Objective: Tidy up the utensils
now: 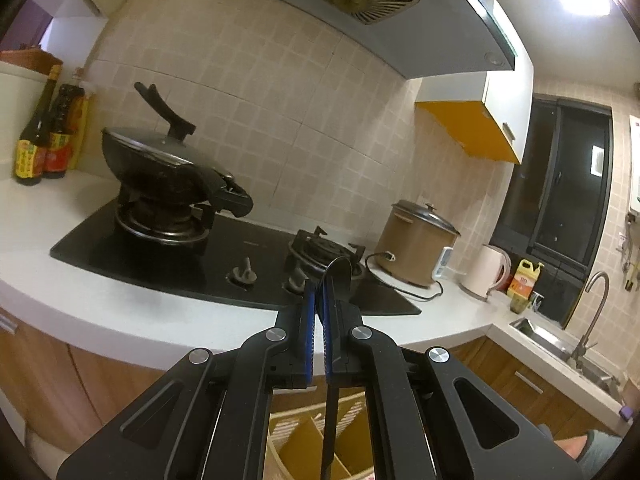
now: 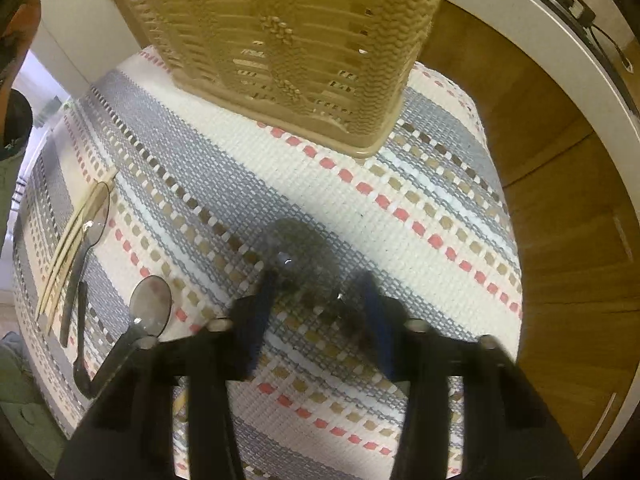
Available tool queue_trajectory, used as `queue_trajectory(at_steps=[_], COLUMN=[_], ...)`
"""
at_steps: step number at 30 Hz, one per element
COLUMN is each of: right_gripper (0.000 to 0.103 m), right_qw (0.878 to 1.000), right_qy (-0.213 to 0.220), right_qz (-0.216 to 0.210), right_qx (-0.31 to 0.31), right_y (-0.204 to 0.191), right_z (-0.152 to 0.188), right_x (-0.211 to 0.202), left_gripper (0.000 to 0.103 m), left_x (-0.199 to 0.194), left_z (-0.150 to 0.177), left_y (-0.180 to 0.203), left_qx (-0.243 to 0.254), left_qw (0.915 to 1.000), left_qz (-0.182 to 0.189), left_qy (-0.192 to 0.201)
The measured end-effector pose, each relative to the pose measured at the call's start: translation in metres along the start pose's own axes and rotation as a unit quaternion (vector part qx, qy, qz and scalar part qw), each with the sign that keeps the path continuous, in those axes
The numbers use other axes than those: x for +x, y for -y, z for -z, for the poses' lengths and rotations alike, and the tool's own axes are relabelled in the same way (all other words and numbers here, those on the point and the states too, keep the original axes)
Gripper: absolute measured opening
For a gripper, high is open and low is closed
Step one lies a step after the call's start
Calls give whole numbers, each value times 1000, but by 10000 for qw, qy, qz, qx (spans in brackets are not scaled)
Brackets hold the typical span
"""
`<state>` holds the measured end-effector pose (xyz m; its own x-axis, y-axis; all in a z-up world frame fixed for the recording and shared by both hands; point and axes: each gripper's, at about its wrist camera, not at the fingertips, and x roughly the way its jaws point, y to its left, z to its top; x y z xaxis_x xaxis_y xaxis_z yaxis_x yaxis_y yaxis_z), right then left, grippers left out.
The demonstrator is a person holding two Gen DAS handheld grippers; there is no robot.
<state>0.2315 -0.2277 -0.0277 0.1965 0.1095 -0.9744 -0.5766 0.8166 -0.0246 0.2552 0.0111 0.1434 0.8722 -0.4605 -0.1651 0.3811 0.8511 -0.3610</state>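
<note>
My left gripper [image 1: 319, 292] is shut on a black spoon [image 1: 338, 276], bowl up above the fingertips, handle hanging down between the arms toward the beige divided utensil basket [image 1: 304, 440] below. My right gripper [image 2: 320, 280] is open over a striped woven mat [image 2: 360, 216]. A translucent grey spoon [image 2: 298, 256] lies on the mat between its fingers, blurred. The basket [image 2: 288, 40] stands at the mat's far end. At the left lie another spoon [image 2: 150, 304], a dark spoon [image 2: 94, 220] and pale chopsticks [image 2: 68, 240].
The left wrist view shows a white counter with a black gas hob [image 1: 224, 256], a lidded wok [image 1: 160, 168], sauce bottles [image 1: 36, 136], a rice cooker [image 1: 418, 236], a kettle [image 1: 486, 272] and a sink [image 1: 560, 340]. Wooden cabinet fronts [image 2: 560, 240] border the mat's right side.
</note>
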Motion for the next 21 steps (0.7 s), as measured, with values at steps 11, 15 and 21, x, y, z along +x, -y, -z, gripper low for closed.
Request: queue_trajectory(at_steps=[11, 15, 21], right_gripper=[0, 0, 0], right_qw=[9964, 9932, 9817], right_qy=[803, 1108, 1813], right_qz=[279, 194, 6], right_qx=[46, 308, 578], right_y=[-38, -34, -32], right_z=[7, 19, 32], right_x=[-34, -40, -75], left_gripper=[1, 1, 1], left_x=[-14, -18, -21], left_z=[4, 7, 7], left_y=[3, 4, 4], left_qx=[-31, -17, -55], left_qw=[10000, 10000, 10000], left_qz=[4, -20, 32], left_qy=[-43, -65, -34])
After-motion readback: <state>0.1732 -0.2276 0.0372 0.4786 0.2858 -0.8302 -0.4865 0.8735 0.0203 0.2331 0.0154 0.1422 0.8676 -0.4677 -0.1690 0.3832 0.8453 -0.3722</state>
